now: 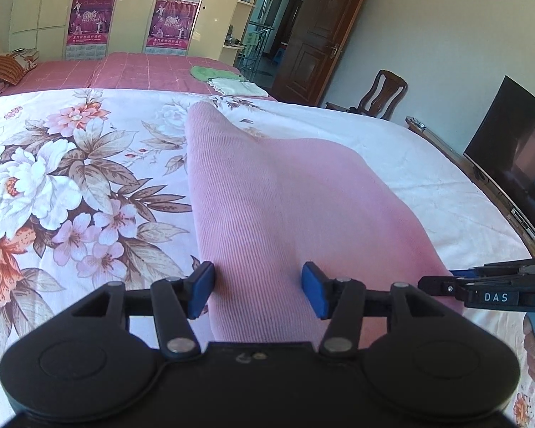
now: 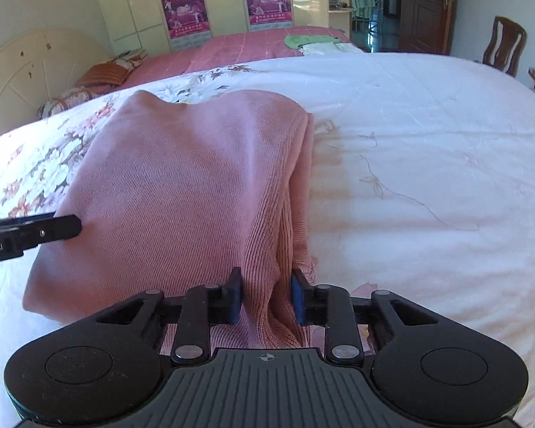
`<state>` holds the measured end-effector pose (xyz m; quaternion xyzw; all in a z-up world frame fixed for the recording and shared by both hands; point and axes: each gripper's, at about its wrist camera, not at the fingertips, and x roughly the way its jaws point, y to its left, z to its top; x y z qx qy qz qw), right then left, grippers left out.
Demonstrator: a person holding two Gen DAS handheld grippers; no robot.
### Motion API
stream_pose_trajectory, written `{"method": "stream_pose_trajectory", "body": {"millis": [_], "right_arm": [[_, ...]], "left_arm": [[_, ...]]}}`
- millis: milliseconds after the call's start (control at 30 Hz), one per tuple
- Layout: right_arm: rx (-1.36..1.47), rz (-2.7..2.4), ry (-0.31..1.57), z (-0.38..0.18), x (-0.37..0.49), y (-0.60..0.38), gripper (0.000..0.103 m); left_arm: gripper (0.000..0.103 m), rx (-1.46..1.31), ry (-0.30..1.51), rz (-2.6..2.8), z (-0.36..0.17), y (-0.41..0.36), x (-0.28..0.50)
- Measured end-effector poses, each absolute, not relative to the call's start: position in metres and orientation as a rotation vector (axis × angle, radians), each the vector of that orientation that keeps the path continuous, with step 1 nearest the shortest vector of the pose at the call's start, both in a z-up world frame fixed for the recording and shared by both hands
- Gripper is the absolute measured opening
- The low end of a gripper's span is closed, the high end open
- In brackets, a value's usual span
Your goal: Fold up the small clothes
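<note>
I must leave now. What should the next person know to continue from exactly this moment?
Left gripper: open, its fingers on either side of the near edge of the pink garment, not clamped.
Right gripper: partly closed around a bunched fold at the garment's near right corner; cloth fills the gap, so it looks gripped.
The garment lies on the floral quilt, already doubled over, with layered edges on its right side.
A green cloth and a white cloth lie on the far pink bed; whether folded, I cannot tell.
Left: probably close the left gripper, then make the next fold.
</note>
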<state>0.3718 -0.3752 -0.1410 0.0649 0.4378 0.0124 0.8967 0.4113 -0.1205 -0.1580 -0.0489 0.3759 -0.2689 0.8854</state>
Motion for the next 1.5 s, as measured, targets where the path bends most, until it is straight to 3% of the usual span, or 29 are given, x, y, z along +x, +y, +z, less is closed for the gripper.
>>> {"method": "stream_pose_trajectory", "body": {"millis": [133,433,500,533,600,867,1500], "right_arm": [[0.108,-0.004,0.910,-0.145,0.372,-0.375,0.021],[0.145,-0.007,0.849,-0.128,0.378,-0.381,0.024],[0.143,-0.010,0.828,-0.122,0.385,-0.380,0.032],[0.144,-0.011,0.814,-0.119,0.390,-0.380,0.046],[0.138,-0.014,0.792,-0.116,0.399,-0.377,0.053],[0.388,0.117,0.770,-0.117,0.449,-0.371,0.053],[0.407,0.118,0.782,-0.135,0.495,-0.378,0.053]], "left_arm": [[0.054,-0.100,0.785,-0.563,-0.161,-0.121,0.412],[0.056,-0.136,0.799,-0.564,-0.156,-0.115,0.418],[0.056,-0.143,0.776,-0.562,-0.148,-0.116,0.422],[0.057,-0.143,0.767,-0.565,-0.145,-0.118,0.425],[0.060,-0.145,0.767,-0.571,-0.140,-0.123,0.434],[0.064,-0.223,0.824,-0.537,-0.144,-0.137,0.471],[0.067,-0.200,0.857,-0.496,-0.156,-0.137,0.512]]}}
